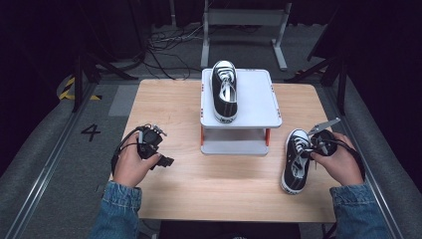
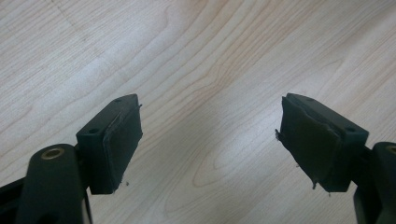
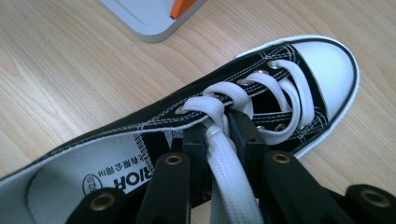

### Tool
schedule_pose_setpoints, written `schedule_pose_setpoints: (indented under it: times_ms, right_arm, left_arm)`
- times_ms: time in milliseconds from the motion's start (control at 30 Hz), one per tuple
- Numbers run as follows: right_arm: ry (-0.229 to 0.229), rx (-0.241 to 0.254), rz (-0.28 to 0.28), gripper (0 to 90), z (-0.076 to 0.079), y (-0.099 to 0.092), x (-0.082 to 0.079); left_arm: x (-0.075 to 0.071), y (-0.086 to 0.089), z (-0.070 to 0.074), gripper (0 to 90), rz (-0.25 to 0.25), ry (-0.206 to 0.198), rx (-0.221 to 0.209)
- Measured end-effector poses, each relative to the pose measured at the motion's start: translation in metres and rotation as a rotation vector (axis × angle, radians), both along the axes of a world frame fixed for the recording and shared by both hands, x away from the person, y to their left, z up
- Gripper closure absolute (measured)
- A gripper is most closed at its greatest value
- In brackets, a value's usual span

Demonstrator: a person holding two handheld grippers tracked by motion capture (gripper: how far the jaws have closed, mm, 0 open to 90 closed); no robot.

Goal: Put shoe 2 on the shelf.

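Right gripper (image 3: 223,135) angled down onto sneaker (image 1: 296,160), clamped on white lace (image 3: 229,168). Left gripper (image 2: 210,135) low over counter (image 1: 224,184), jaws spread wide.

Two sneakers (image 1: 224,89) (image 1: 296,159) – one two-tier stand (image 1: 259,94) – one table (image 1: 174,109).

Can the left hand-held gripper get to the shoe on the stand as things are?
Probably yes. The left hand-held gripper hangs open over bare table, holding nothing. The shoe on the stand lies uncovered on the top shelf, with nothing between them; the right hand-held gripper is occupied elsewhere.
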State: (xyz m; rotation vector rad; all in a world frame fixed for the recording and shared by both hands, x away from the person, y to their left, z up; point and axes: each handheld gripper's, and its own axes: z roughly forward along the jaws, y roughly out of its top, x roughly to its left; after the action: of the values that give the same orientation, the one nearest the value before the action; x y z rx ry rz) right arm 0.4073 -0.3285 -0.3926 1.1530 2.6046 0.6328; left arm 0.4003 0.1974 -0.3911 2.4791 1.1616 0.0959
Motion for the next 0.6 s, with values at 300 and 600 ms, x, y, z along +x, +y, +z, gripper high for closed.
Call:
schedule_pose_setpoints:
  times_ms: [300,600]
  right_arm:
    - [0.003,-0.042,0.012,80.8,0.021,-0.003,0.007]
    - [0.004,-0.066,0.057,81.0,0.047,-0.002,0.013]
  left_arm:
    - [0.003,0.002,-0.002,21.7,0.007,0.003,-0.001]
    - [0.003,0.008,-0.003,21.7,0.014,0.003,-0.005]
